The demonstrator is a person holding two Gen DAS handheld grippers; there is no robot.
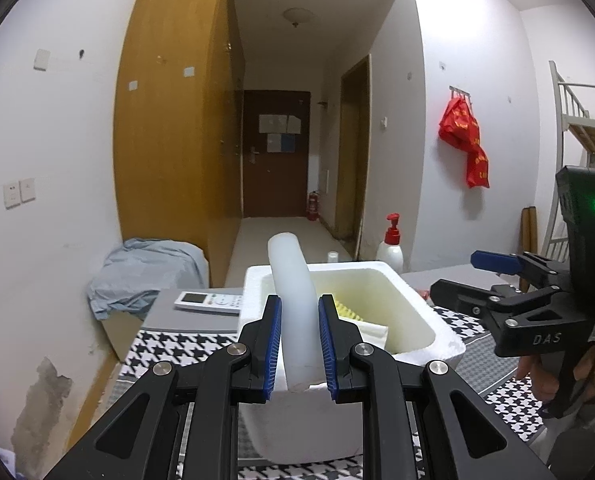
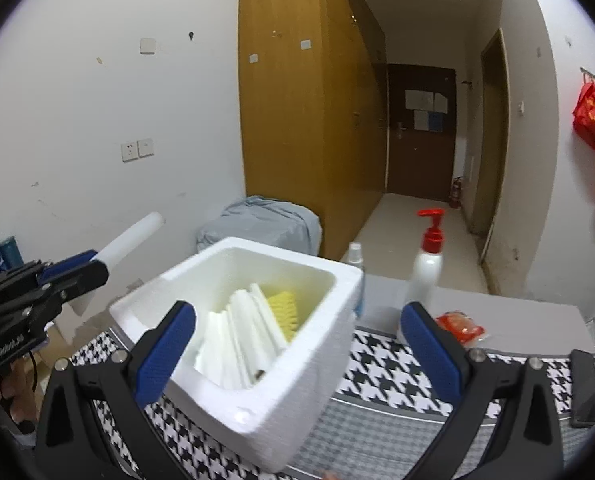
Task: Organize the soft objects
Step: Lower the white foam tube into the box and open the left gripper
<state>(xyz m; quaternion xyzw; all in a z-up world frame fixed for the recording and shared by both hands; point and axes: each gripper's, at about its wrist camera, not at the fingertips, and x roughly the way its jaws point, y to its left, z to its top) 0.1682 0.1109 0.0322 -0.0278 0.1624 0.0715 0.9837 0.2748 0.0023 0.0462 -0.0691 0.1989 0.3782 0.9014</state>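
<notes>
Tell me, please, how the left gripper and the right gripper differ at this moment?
The left gripper is shut on a white foam tube; the right gripper holds nothing. The left gripper's jaws stand narrow, while the right gripper's are spread wide. The left gripper holds its tube beside the white foam box; the right gripper faces the box. Both have blue pads on black fingers.

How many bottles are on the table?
2. A pump bottle with a red top stands behind the foam box, to its right; a small clear bottle stands at the box's far corner, partly hidden. Others may be hidden.
</notes>
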